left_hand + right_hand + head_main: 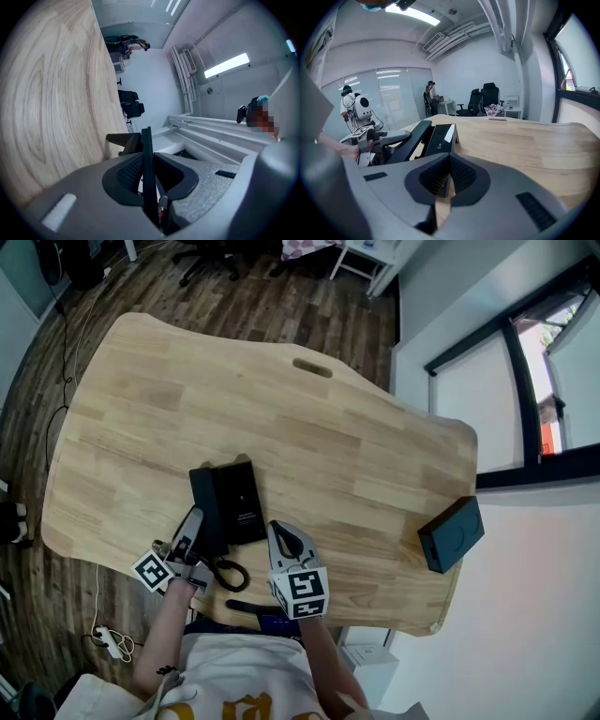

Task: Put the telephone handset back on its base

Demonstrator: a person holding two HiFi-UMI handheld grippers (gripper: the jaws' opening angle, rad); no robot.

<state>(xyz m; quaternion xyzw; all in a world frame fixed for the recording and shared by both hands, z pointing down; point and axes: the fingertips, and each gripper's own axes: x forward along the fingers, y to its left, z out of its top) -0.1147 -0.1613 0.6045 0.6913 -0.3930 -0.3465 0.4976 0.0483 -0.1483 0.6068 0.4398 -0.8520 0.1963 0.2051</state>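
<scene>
**Handset in my left grip, against the base**

Furthest left, my left gripper (194,519) has its fingers (79,187) clamped on the black handset (208,505). The handset lies along the left edge of the base (246,502), touching it. A coiled cord (231,574) loops near the bench's front edge. A pale label (449,133) on the base is too small to read. My right gripper (282,532) is just right of the base, its fingers (506,187) narrow, tips together, empty. Far right sits a black box (451,533). The bench (309,418) is pale wood with a slot (312,367) at the back. The floor (244,296) is dark plank, and a window (548,381) is on the right.
</scene>
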